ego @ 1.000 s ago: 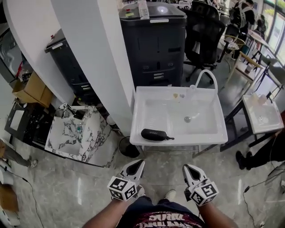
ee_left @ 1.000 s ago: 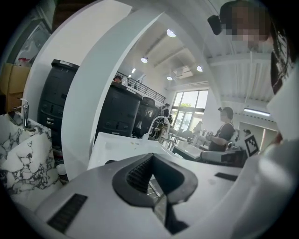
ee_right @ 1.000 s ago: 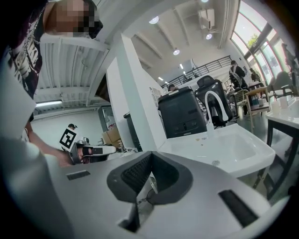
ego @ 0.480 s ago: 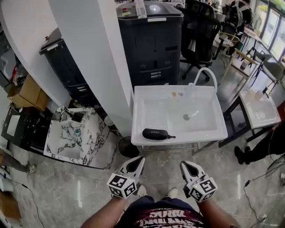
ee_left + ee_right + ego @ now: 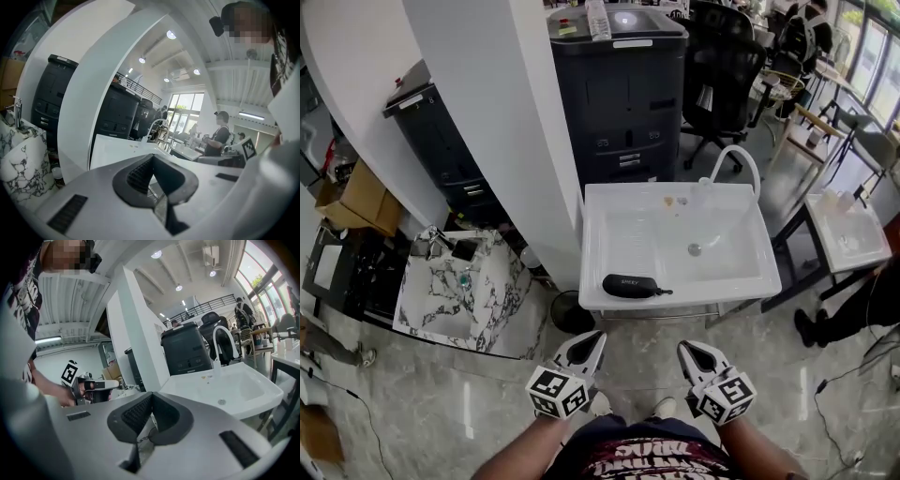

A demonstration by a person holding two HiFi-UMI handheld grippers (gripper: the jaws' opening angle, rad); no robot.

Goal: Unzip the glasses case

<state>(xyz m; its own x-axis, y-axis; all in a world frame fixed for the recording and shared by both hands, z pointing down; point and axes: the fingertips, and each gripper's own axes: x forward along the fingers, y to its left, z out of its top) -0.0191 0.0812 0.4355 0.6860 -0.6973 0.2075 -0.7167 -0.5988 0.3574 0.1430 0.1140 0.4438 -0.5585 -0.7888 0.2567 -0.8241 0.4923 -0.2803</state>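
Observation:
A black zipped glasses case (image 5: pixel 633 286) lies on the front left rim of the white sink (image 5: pixel 609 225), its zip pull pointing right. Both grippers hang below the sink's front edge, over the floor, apart from the case. My left gripper (image 5: pixel 589 339) is shut and holds nothing; in the left gripper view its jaws (image 5: pixel 152 161) meet with the sink (image 5: pixel 112 150) beyond them. My right gripper (image 5: pixel 688 349) is also shut and empty; the right gripper view shows its tips (image 5: pixel 151 399) closed and the sink (image 5: pixel 234 387) ahead to the right. The case is hidden in both gripper views.
A white curved pillar (image 5: pixel 506 122) stands left of the sink. A marble-patterned basin (image 5: pixel 441 295) sits lower left. Dark cabinets (image 5: pixel 623 84) and an office chair (image 5: pixel 727 66) stand behind the sink. A second white sink (image 5: pixel 848 234) is at the right. A white faucet (image 5: pixel 736 164) arches over the sink.
Both grippers have drifted slightly toward the sink, and the view has shifted a little. Their jaws stay shut, and the case has not moved.

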